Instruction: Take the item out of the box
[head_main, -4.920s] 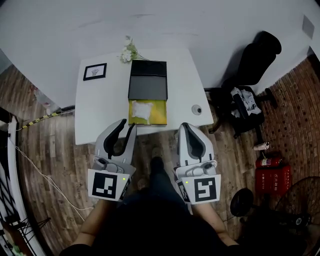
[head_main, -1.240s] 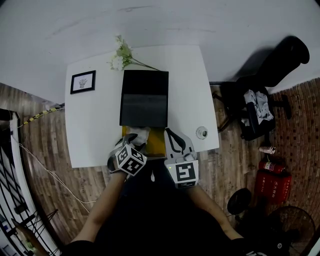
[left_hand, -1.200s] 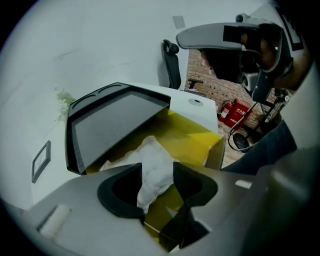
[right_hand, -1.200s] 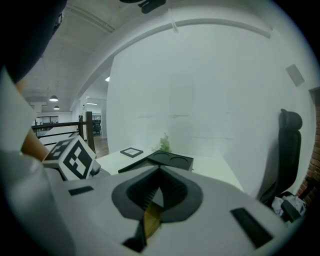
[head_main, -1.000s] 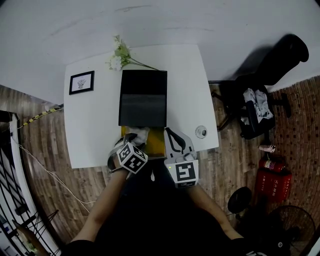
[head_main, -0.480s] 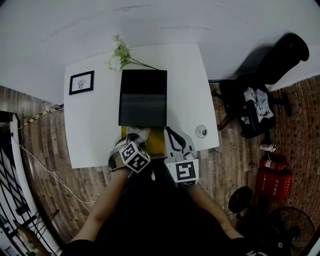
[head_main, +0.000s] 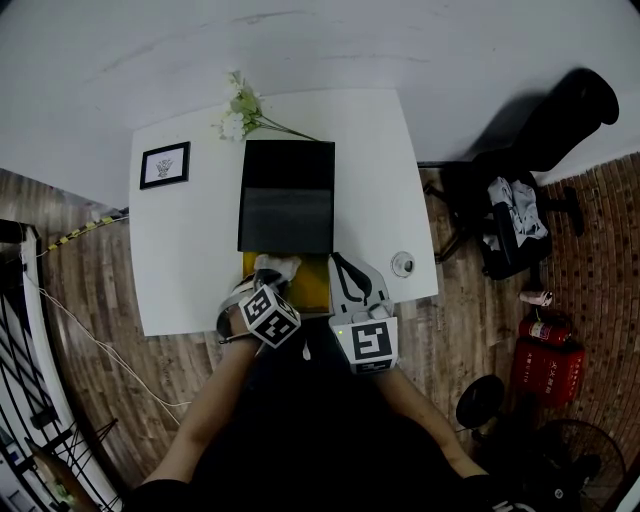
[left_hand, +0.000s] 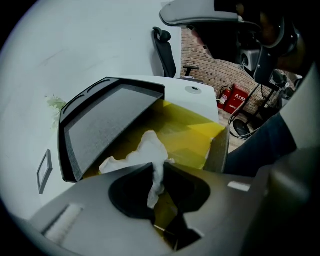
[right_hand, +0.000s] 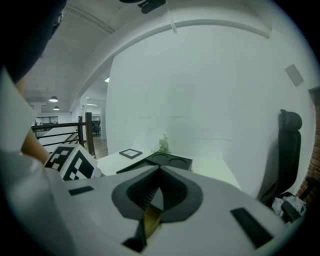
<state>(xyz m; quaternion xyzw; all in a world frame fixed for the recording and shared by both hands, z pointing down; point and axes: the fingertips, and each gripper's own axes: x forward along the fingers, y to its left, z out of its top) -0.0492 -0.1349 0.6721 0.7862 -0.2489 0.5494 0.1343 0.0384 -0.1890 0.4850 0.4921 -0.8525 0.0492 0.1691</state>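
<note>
An open box (head_main: 314, 284) with a yellow inside (left_hand: 186, 134) lies at the white table's near edge, its black lid (head_main: 287, 196) (left_hand: 102, 125) folded back. A crumpled white item (head_main: 277, 266) (left_hand: 146, 151) lies in it. My left gripper (head_main: 268, 273) (left_hand: 157, 173) points steeply down into the box. Its jaws have just been closing, and a fold of the white item is pinched between them. My right gripper (head_main: 341, 266) (right_hand: 159, 172) sits at the box's right wall with its jaws together and a yellow sliver of the box (right_hand: 150, 220) between them.
On the table (head_main: 190, 260) stand a framed picture (head_main: 165, 165) at the back left, white flowers (head_main: 240, 115) behind the lid, and a small round object (head_main: 403, 264) at the near right. An office chair (head_main: 520, 220) and a fire extinguisher (head_main: 545, 360) stand to the right.
Both grippers went from in front of the table to the box. In the last second the left gripper's jaws drew in on the white item; the right gripper stayed still.
</note>
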